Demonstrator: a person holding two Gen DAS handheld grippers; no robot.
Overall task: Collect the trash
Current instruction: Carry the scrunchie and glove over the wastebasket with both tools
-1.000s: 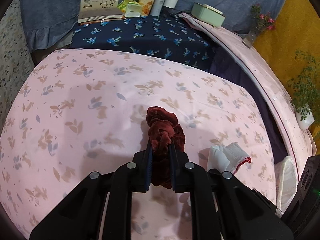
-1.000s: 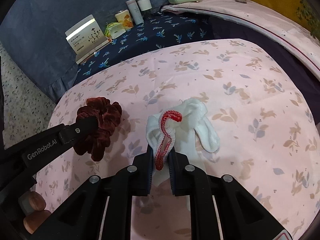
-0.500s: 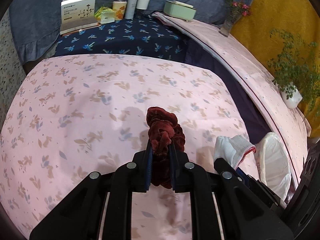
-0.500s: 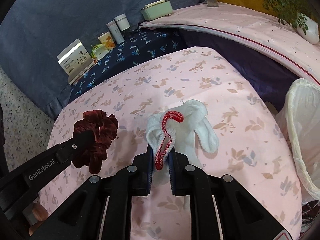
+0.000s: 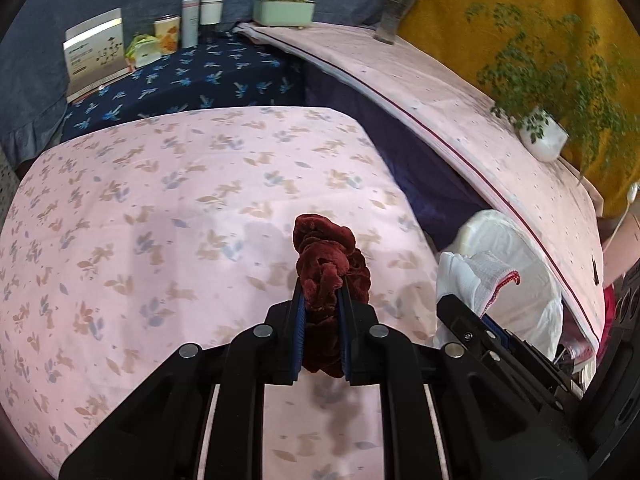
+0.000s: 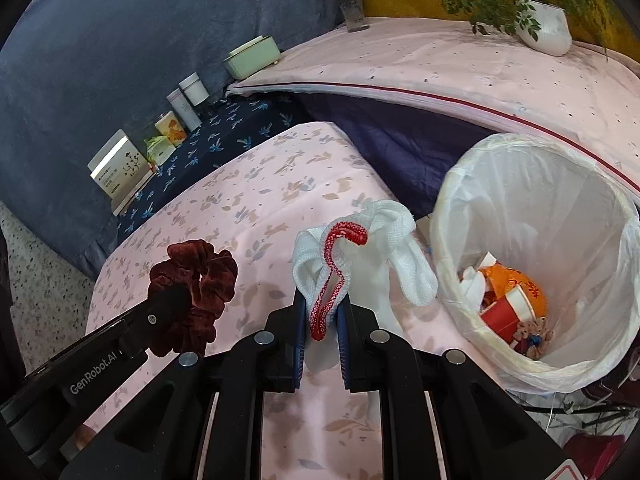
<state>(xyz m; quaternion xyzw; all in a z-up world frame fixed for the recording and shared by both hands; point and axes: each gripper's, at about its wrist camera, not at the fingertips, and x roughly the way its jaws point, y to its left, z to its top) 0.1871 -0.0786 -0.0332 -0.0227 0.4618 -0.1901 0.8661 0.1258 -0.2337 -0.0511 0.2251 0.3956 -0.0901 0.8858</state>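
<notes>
My left gripper (image 5: pixel 321 300) is shut on a dark red velvet scrunchie (image 5: pixel 326 258) and holds it above the pink flowered tablecloth (image 5: pixel 160 200). The scrunchie also shows in the right wrist view (image 6: pixel 196 280). My right gripper (image 6: pixel 322 312) is shut on a white glove with a red cuff (image 6: pixel 360 248), held above the table's right edge. The glove also shows in the left wrist view (image 5: pixel 476 276). A bin lined with a white bag (image 6: pixel 540 184) stands just right of the glove, with a red cup, orange wrapper and small toy bear inside.
A dark blue flowered cloth (image 5: pixel 192 76) at the back carries a booklet (image 5: pixel 96 52), cans and bottles (image 5: pixel 188 24). A green box (image 5: pixel 284 10), a flower vase (image 5: pixel 390 20) and a potted plant (image 5: pixel 540 136) stand on the pink surface to the right.
Both grippers have moved right with their loads. The lined bin has come fully into the right wrist view, just right of the glove.
</notes>
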